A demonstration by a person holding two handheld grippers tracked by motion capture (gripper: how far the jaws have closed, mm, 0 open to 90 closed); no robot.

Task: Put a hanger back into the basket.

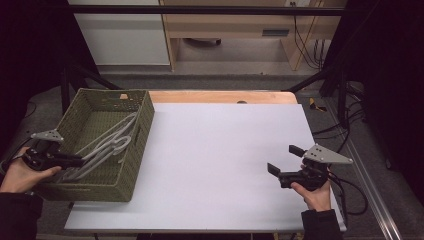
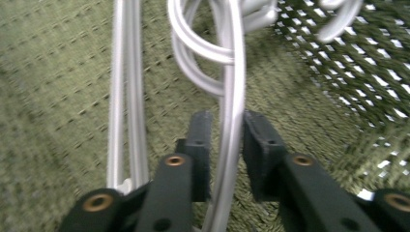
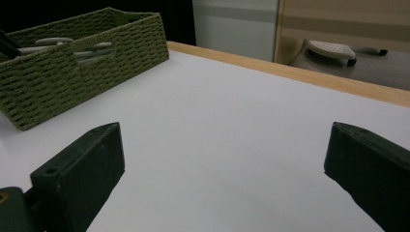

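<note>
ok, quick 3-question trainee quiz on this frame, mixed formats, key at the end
1. True or false: the white hangers lie inside the green woven basket.
2. Which tool has a hanger rod between its jaws? A) the left tool B) the right tool C) both
3. Fill in: the right tool hangs over the white ____ with its jaws wide apart.

Key
1. True. The hangers rest in the basket at the table's left side.
2. A. The left gripper view shows a white rod running between the jaws, with small gaps at the pads, so not clamped.
3. Table. Nothing lies between the right tool's jaws.
</note>
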